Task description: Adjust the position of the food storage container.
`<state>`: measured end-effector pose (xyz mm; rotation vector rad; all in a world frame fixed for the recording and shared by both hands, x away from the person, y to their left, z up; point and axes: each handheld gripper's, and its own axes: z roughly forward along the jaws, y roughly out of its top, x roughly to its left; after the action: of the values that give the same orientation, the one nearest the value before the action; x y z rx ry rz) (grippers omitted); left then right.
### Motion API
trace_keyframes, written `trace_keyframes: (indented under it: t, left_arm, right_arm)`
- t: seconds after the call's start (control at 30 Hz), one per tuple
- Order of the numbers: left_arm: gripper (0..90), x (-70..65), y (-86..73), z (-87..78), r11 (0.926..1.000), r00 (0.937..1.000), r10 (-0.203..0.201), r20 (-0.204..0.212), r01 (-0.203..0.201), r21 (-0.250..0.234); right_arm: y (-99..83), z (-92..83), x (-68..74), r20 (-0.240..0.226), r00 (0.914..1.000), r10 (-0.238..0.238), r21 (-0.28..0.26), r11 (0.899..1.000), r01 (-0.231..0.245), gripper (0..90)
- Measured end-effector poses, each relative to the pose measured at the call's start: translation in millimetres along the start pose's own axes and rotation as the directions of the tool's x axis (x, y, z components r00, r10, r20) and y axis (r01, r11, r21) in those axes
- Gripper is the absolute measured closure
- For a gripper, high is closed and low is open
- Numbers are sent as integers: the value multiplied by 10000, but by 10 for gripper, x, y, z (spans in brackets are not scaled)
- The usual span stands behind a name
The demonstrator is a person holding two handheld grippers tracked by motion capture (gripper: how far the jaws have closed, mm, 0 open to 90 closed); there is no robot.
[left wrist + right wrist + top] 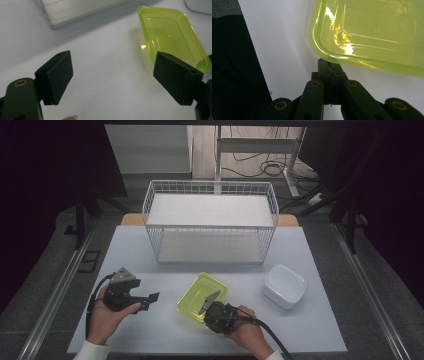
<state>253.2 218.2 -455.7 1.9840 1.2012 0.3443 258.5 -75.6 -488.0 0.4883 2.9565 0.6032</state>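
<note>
Your right gripper (212, 300), its fingers pressed shut on the rim of the yellow-green container (202, 296), holds it near the desk's (150, 330) front edge, long axis running toward the wire basket (210, 222), while your left gripper (150, 299), fingers wide open and empty, waits just beside it with free desk between.

The high view looks forward and down from above the person's side, taking in the whole table (150, 320) from some way off. The left gripper view rides low — it faces across the table between its own parted jaws toward the yellow-green container (172, 37). The right gripper view sits very near that container (372, 32), looking along its closed jaws. All three share the container (202, 296).
</note>
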Motion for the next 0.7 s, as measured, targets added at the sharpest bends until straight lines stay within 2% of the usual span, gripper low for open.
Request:
trace_keyframes:
  t: [0.03,0.07,0.1,0.43,0.57,0.7]
  left_arm:
    - [159,11,1,-14,10000,10000,-2,8,2,-29]
    - [159,11,1,-14,10000,10000,-2,8,2,-29]
    - [159,27,-2,-24,10000,10000,-47,20,47,-57]
    - [159,123,-33,-63,9994,9995,-307,22,308,-161]
    - [159,145,-35,-76,9992,9994,-351,8,351,-201]
    - [159,151,-36,-72,9992,9994,-355,-10,354,-184]
  right_arm:
    - [91,39,27,56,10000,52,9,10000,-52,891]
    - [91,39,27,56,10000,52,9,10000,-52,891]
    - [178,85,52,34,9997,225,6,9997,-225,891]
    - [498,322,138,282,9968,750,-34,9972,-749,891]
    - [590,335,159,362,9960,814,-170,9966,-809,891]
    - [662,354,157,381,9970,680,-240,9975,-671,891]
